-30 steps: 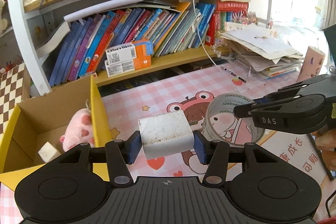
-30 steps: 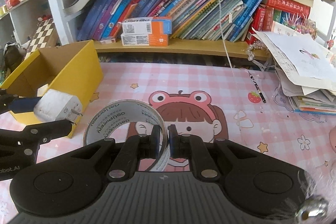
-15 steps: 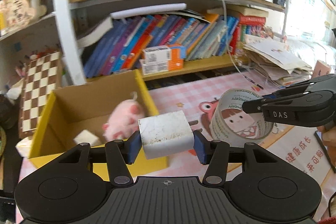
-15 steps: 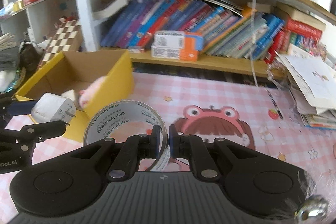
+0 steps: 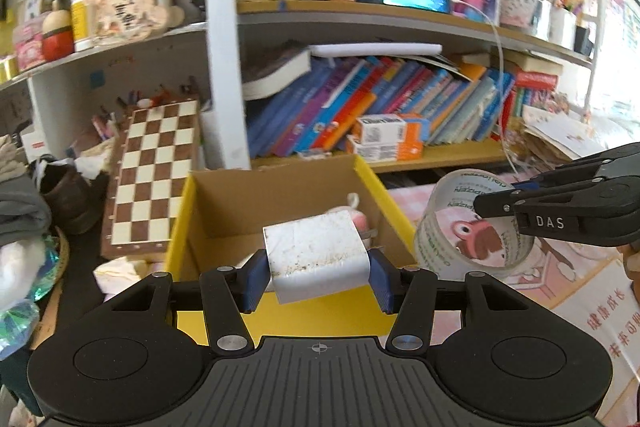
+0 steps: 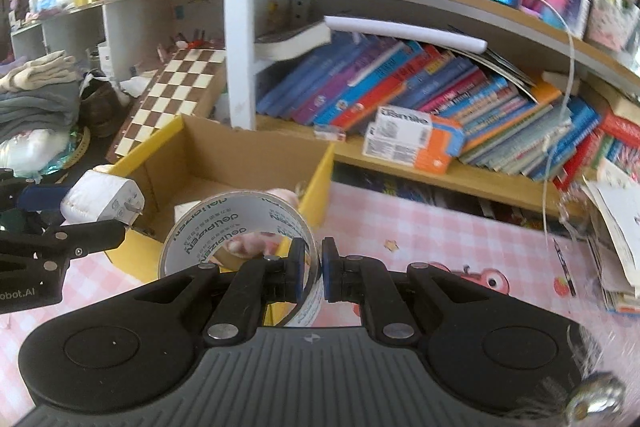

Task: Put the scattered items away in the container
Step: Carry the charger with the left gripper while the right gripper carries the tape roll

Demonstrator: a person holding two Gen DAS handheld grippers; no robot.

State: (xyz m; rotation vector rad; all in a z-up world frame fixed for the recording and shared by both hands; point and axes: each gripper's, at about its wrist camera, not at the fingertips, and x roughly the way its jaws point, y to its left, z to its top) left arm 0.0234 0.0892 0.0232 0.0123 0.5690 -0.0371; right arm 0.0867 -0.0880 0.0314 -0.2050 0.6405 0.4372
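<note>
My left gripper (image 5: pixel 316 277) is shut on a white plug adapter (image 5: pixel 318 259), held above the near wall of the yellow cardboard box (image 5: pixel 280 315). From the right wrist view the adapter (image 6: pixel 102 203) shows its prongs, left of the box (image 6: pixel 320 179). My right gripper (image 6: pixel 310 269) is shut on the wall of a clear tape roll (image 6: pixel 236 223), which hangs just right of the box (image 5: pixel 472 223). A pink plush toy (image 5: pixel 358 217) lies inside the box, partly hidden.
A chessboard (image 5: pixel 154 173) leans left of the box. Bookshelves with books (image 5: pixel 400 99) rise right behind it. A paper stack (image 6: pixel 616 223) sits at the right on the pink checked tabletop (image 6: pixel 440 235). Folded clothes (image 6: pixel 36 95) lie far left.
Both grippers have moved left toward the box with their loads. The adapter now hangs over the box's near wall and the tape roll is beside its right wall.
</note>
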